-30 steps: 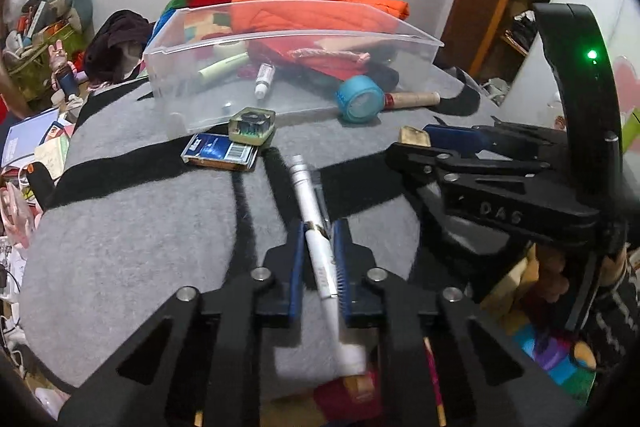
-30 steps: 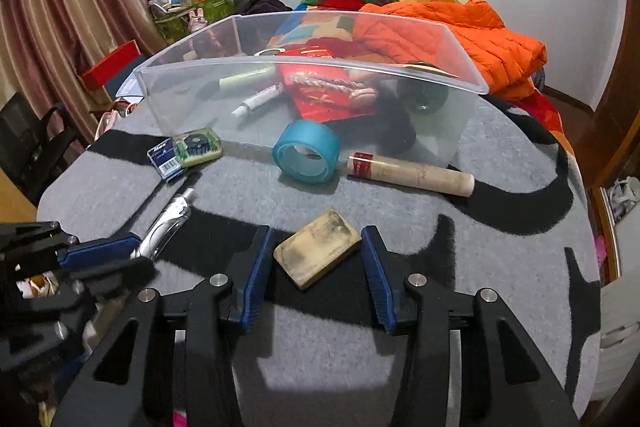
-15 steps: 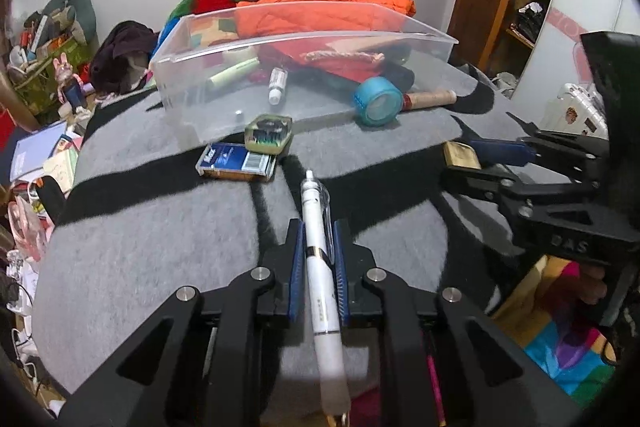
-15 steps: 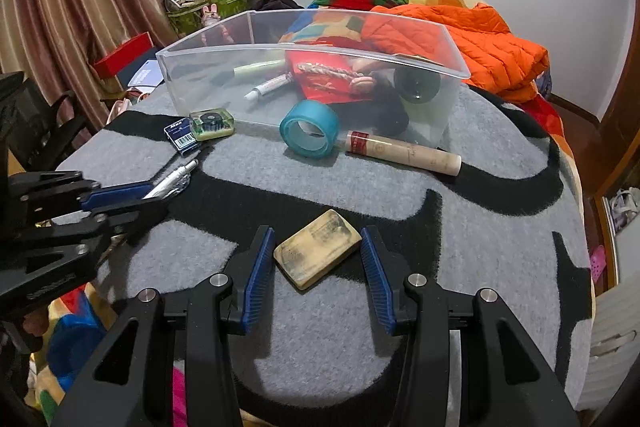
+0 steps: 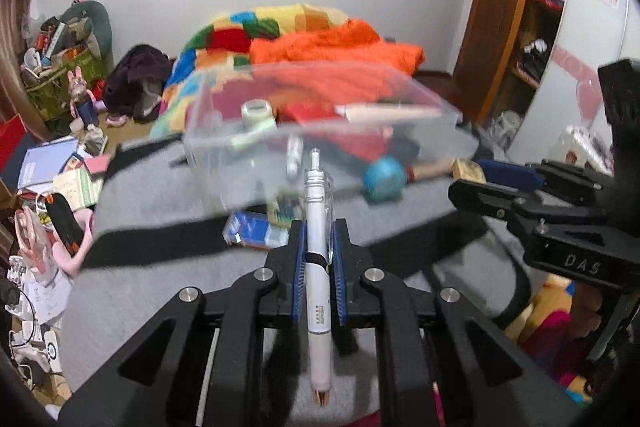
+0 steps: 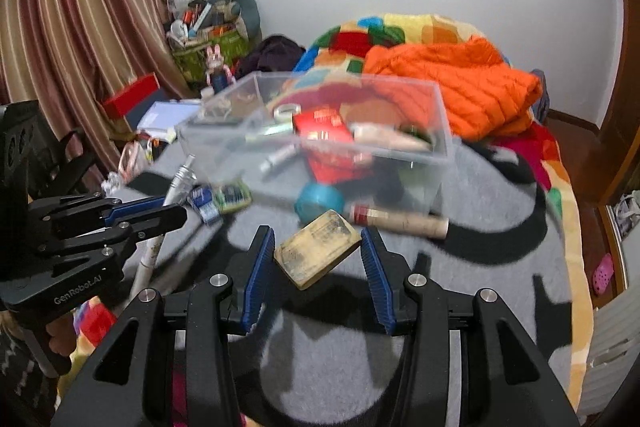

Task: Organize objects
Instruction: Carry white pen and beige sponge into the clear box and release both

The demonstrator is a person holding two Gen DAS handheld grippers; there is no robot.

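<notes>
My left gripper is shut on a white pen and holds it above the grey and black table cover; the pen points toward the clear plastic bin. My right gripper is shut on a tan block, lifted off the table in front of the bin. The left gripper also shows in the right wrist view, and the right gripper in the left wrist view with the block.
On the table by the bin lie a blue tape roll, a cardboard tube, a blue box and a small green case. The bin holds several items. A bed with an orange quilt is behind.
Both grippers have risen off the table with the pen and the block, and moved toward the bin. The views are blurred by motion.
</notes>
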